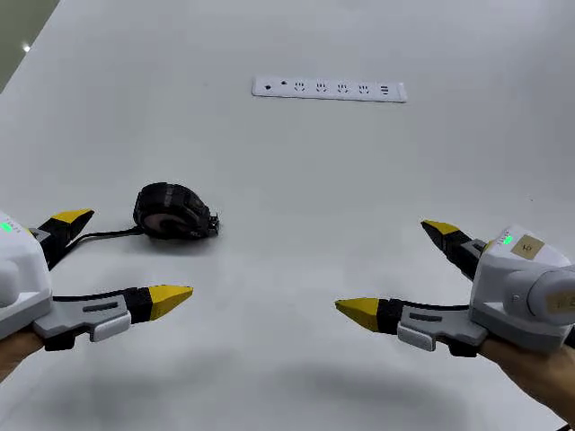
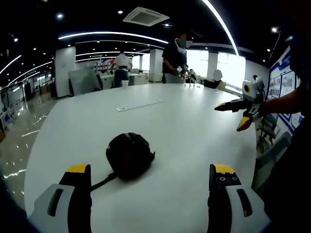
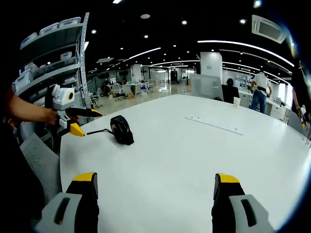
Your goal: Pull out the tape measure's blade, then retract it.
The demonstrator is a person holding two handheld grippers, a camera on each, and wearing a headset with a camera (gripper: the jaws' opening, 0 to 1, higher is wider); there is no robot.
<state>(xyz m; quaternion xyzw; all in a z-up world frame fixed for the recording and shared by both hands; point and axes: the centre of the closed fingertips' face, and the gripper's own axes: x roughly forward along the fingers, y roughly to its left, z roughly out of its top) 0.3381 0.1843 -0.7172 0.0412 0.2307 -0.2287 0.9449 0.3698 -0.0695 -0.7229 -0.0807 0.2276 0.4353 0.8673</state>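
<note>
A black tape measure (image 1: 174, 212) lies on the white table (image 1: 296, 162), with a black strap trailing to its left; it also shows in the left gripper view (image 2: 129, 155) and the right gripper view (image 3: 122, 129). My left gripper (image 1: 126, 255) (image 2: 150, 182) is open, its yellow-tipped jaws spread wide just short of the tape measure. Over on the right, my right gripper (image 1: 400, 269) (image 3: 154, 191) is open over bare table, well away from the tape measure. Nothing is held in either one.
A white power strip (image 1: 329, 89) lies flat at the far middle of the table. People stand beyond the table's far edge (image 2: 177, 53). Shelving (image 3: 53, 53) and a chair stand to one side.
</note>
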